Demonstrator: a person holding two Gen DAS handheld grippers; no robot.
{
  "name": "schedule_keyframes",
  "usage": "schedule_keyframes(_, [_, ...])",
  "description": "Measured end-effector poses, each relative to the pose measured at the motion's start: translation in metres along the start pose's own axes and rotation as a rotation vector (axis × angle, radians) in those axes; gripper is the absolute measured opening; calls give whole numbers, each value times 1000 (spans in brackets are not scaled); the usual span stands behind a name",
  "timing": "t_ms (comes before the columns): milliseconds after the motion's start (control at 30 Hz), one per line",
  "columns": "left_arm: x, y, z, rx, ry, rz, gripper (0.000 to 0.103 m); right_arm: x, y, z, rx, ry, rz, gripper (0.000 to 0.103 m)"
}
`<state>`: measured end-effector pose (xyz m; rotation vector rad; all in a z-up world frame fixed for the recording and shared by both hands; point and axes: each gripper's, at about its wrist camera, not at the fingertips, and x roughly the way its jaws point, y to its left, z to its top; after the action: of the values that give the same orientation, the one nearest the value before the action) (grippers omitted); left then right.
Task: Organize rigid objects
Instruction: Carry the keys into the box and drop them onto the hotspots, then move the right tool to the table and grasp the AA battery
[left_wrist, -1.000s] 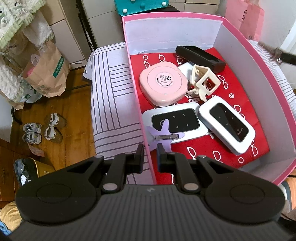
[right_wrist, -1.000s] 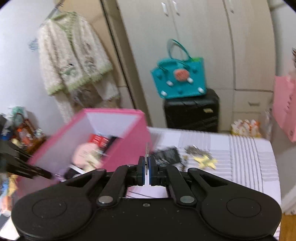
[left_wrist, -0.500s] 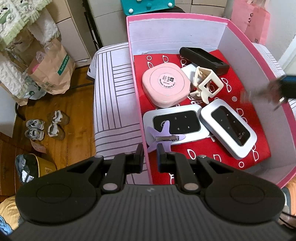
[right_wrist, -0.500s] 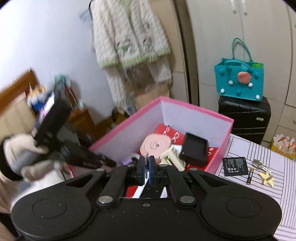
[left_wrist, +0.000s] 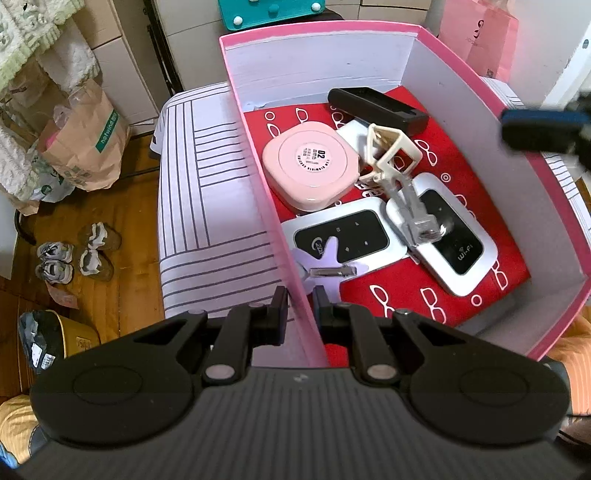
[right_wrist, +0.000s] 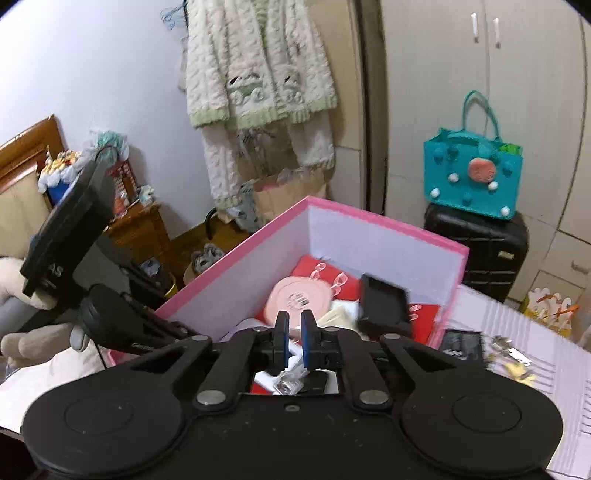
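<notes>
A pink box (left_wrist: 258, 155) with a red patterned lining stands on a striped cloth. My left gripper (left_wrist: 299, 306) is shut on its near-left wall. Inside lie a pink rounded case (left_wrist: 312, 164), a black case (left_wrist: 376, 107), a cream eyelash curler (left_wrist: 391, 147), two white routers (left_wrist: 340, 238) (left_wrist: 454, 243) and a lilac star hair clip (left_wrist: 328, 271). A silver metal clipper (left_wrist: 417, 210) rests across the curler and the right router. My right gripper (right_wrist: 294, 339) hovers over the box's right side. Its jaws are opening, with nothing between the blue pads.
Right of the box, the striped cloth (right_wrist: 517, 325) carries a black card (right_wrist: 463, 343), keys (right_wrist: 509, 354) and a yellow star clip (right_wrist: 517, 371). A teal bag (right_wrist: 472, 177) sits on a black suitcase behind. Left of the table, a paper bag (left_wrist: 85, 140) and shoes (left_wrist: 74, 254) lie on the wooden floor.
The right gripper swung from the striped cloth over to the box. Its jaws parted, and the thin metal piece it held now lies in the box. The left gripper stayed put.
</notes>
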<state>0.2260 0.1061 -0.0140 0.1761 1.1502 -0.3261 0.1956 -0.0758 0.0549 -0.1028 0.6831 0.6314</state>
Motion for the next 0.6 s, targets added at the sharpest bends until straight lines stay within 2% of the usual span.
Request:
schedule_keyframes(200, [1, 0, 0, -7, -2, -2, 12, -30, -34, -2, 83, -84, -97, 11])
schedule_keyframes(267, [1, -1, 0, -9, -3, 0, 12, -35, -49, -5, 110, -91, -142, 15])
schedule_keyframes(433, [0, -1, -1, -9, -8, -1, 12, -29, -96, -18, 191, -34, -233, 20])
schedule_keyframes(600, [0, 0, -2, -10, -9, -5, 12, -9, -135, -32, 213, 23, -327, 26])
